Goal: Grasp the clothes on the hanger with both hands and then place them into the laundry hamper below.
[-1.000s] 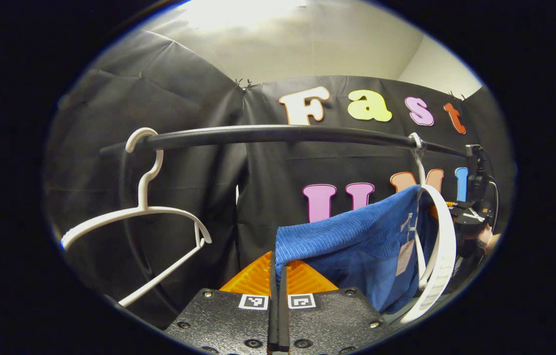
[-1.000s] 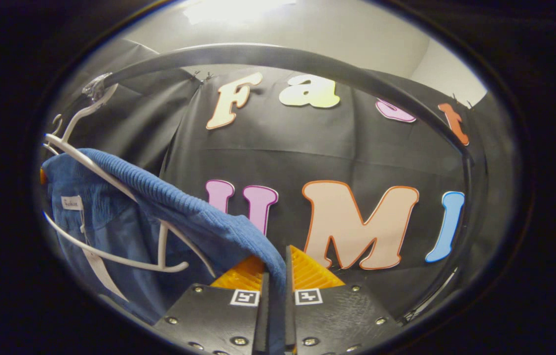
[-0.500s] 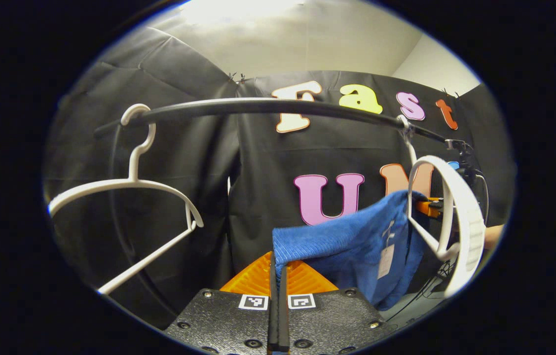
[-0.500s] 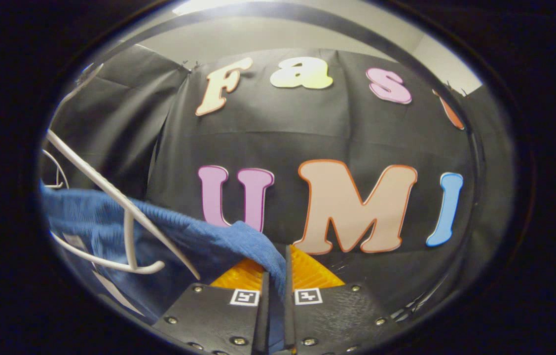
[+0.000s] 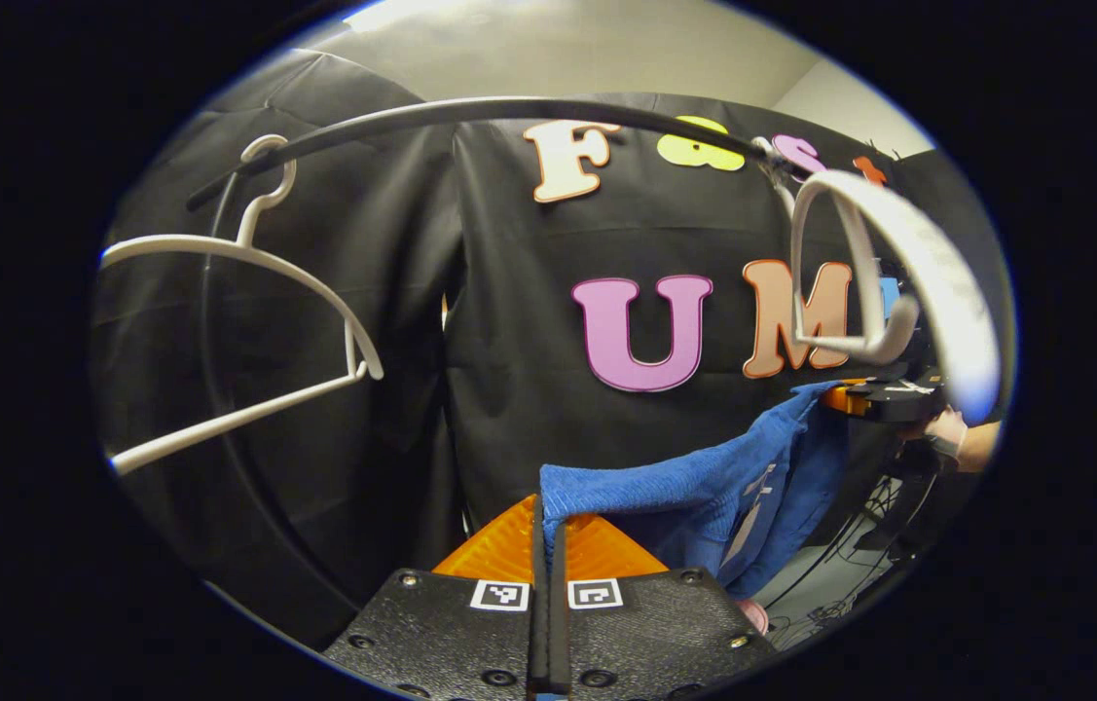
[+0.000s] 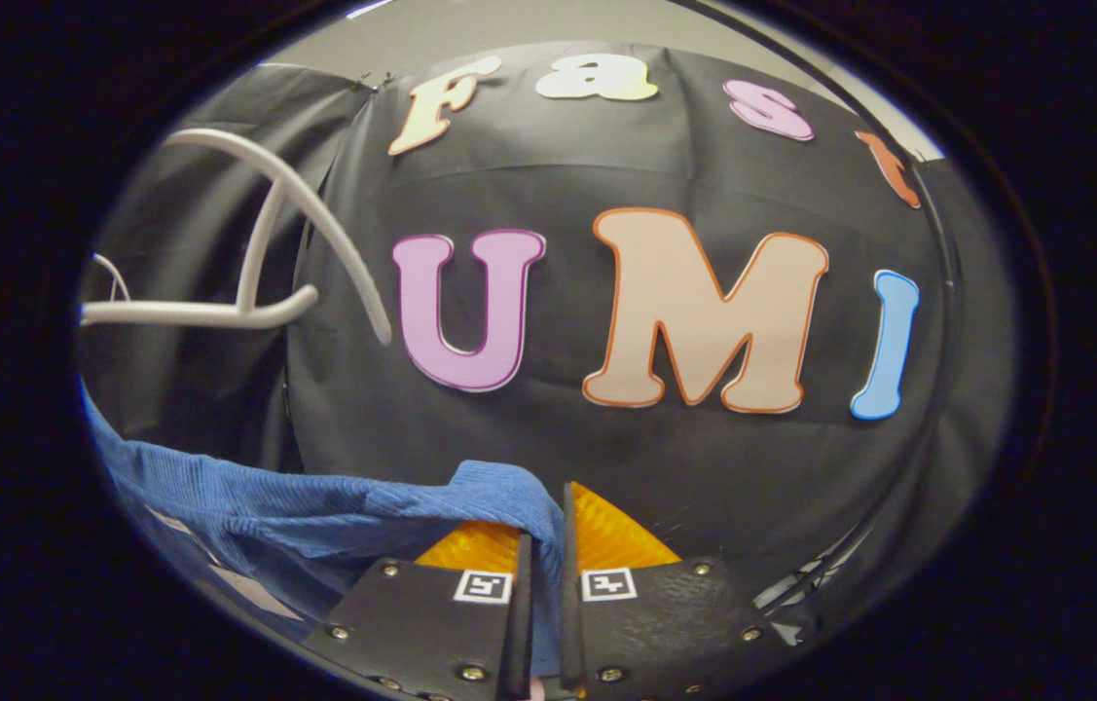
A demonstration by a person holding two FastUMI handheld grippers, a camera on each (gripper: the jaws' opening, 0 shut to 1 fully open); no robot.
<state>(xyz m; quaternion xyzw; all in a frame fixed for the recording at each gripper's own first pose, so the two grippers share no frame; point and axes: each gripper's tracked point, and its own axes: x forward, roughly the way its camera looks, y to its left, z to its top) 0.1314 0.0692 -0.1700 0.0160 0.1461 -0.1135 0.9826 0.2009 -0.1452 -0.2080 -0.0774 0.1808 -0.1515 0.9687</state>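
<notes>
A blue ribbed garment [image 5: 704, 487] hangs stretched between the two grippers, clear below its white hanger [image 5: 884, 263]. My left gripper [image 5: 548, 526] is shut on one corner of it. In the right gripper view the same blue garment [image 6: 334, 506] runs off to the left, and my right gripper [image 6: 545, 531] is shut on its other end. The bare white hanger [image 6: 266, 243] sits above the cloth there. Far off at the right of the left gripper view, the right gripper [image 5: 889, 399] and a hand [image 5: 957, 438] hold the cloth. The hamper is hidden.
A black rail [image 5: 470, 112] arches overhead and carries a second empty white hanger [image 5: 246, 263] at the left. Black cloth walls close the booth behind. Cables and pale floor [image 5: 830, 584] show low at the right.
Both grippers have dropped with the garment; it slid off the right hanger, which now hangs bare above the cloth. The rail has risen in both views.
</notes>
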